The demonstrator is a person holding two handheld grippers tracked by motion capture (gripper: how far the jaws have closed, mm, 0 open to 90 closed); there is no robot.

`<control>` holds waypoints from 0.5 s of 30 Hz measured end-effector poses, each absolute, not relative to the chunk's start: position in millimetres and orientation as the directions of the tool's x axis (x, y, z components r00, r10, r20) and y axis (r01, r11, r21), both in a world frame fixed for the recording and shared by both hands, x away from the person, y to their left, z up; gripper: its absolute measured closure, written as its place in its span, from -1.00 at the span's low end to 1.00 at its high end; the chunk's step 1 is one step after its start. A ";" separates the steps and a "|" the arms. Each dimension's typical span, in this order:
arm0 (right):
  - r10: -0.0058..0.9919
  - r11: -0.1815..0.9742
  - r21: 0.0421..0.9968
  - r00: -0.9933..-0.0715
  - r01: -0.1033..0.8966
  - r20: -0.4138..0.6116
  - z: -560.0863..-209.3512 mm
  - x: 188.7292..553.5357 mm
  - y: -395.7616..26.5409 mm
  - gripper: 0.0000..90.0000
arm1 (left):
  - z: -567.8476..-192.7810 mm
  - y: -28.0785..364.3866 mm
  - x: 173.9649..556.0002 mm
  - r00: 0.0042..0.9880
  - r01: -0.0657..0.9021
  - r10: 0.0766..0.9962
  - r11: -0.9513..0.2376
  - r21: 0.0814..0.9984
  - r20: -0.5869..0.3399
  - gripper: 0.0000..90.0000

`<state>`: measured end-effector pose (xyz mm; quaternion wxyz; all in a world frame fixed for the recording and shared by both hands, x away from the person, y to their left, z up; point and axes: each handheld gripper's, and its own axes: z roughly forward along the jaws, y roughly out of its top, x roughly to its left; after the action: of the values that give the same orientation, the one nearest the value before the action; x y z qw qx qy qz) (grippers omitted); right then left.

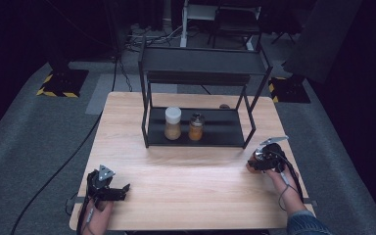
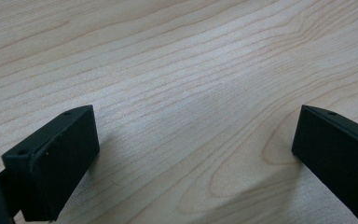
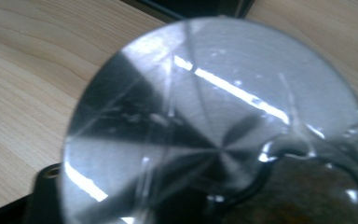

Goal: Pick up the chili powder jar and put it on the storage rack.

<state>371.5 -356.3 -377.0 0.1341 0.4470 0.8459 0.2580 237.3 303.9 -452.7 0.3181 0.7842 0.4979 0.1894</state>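
Black hand-held gripper (image 1: 108, 191) – grey 3-cornered plate, trailing cable – denim cuff (image 1: 303, 221).

I see the right gripper (image 1: 258, 160) closed on a silver-lidded jar (image 1: 258, 157) near the table's (image 1: 186, 196) right edge; left gripper (image 1: 122, 192) rests open, near left.

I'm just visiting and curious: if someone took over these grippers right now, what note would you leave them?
Left gripper: open, holding nothing, low over the table near its front left corner.
Right gripper: shut on a jar with a shiny metal lid, at the table's right side, just in front of the rack.
On the rack's bottom shelf: a white-lidded jar and a smaller amber jar, side by side.
Done: two jars shelved, third gripped.
Left, probably: lift the held jar onto the shelf beside the others, then let go.
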 end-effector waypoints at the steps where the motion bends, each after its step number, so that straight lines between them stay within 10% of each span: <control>1: 0.825 0.475 0.553 -0.566 0.684 -0.008 -376.2 370.8 -354.0 -0.33 | -452.6 303.9 237.3 0.433 0.660 0.901 -0.303 0.687 -0.019 -0.99; 15: 0.817 0.491 0.549 -0.577 0.677 -0.020 -351.7 367.0 -349.9 -0.32 | -452.7 304.0 237.3 0.433 0.660 0.901 -0.302 0.688 -0.020 -0.99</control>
<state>367.0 -349.9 -351.7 0.1403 0.4383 0.8519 0.2500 237.3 304.0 -452.7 0.3181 0.7843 0.4978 0.1894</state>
